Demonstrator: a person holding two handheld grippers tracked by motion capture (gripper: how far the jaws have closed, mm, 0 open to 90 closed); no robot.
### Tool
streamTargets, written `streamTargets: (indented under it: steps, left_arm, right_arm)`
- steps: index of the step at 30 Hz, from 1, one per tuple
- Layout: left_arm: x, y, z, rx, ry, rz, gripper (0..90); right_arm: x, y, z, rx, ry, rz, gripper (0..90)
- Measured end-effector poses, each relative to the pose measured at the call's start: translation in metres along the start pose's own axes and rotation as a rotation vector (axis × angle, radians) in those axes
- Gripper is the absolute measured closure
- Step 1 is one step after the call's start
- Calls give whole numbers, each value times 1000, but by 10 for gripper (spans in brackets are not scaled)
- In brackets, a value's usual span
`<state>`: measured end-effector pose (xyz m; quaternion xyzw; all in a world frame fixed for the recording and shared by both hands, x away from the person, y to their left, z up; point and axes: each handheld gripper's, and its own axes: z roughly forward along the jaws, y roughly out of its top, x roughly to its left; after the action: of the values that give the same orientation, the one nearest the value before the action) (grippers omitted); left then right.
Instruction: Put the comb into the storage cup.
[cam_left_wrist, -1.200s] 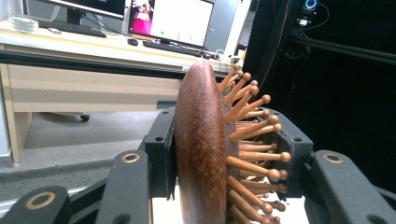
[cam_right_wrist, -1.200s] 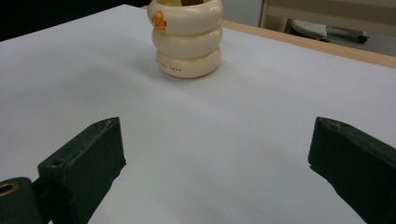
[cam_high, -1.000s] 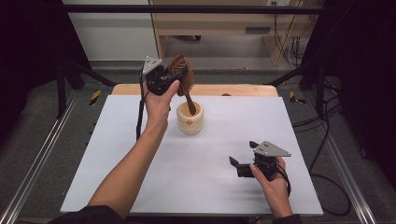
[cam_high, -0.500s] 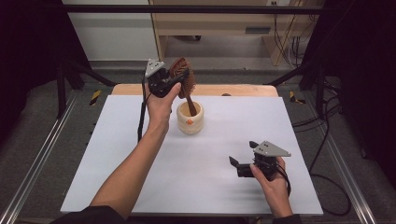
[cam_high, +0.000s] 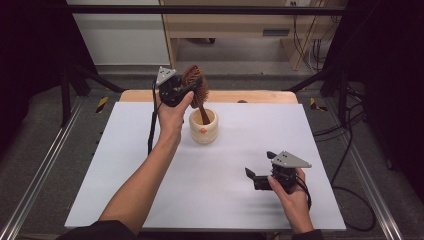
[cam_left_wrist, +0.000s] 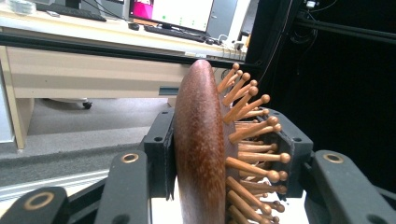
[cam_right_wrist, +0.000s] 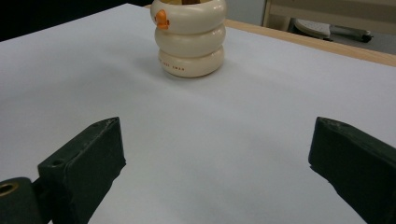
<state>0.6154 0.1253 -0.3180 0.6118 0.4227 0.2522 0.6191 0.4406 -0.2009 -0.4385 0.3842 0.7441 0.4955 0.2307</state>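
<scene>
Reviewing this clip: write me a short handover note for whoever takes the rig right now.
Left gripper: shut on the wooden hairbrush, clamped at its head, handle end down inside the cream holder.
Right gripper: open, empty, low over the white table, pointing toward the holder.
Done: brush handle is in the holder.
Left: it looks like releasing the brush and withdrawing; right can steady the holder if needed.

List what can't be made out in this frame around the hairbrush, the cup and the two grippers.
- Hairbrush handle end: in the high view it dips into the cream cup, whose rim hides whether it touches bottom.
- Cup contents: right gripper view, cut off by the top edge.
- Cup lettering: too small to read.
- Left gripper: in its own view the brush covers the pad faces.
- Right gripper: open, nothing between the jaws.
</scene>
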Motion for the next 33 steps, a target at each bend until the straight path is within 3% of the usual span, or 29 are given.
streamTargets:
  steps: [33]
  left_arm:
    - [-1, -13, 4, 19, -10, -22, 502]
  right_arm:
    - [0, 0, 1, 3, 2, -3, 39]
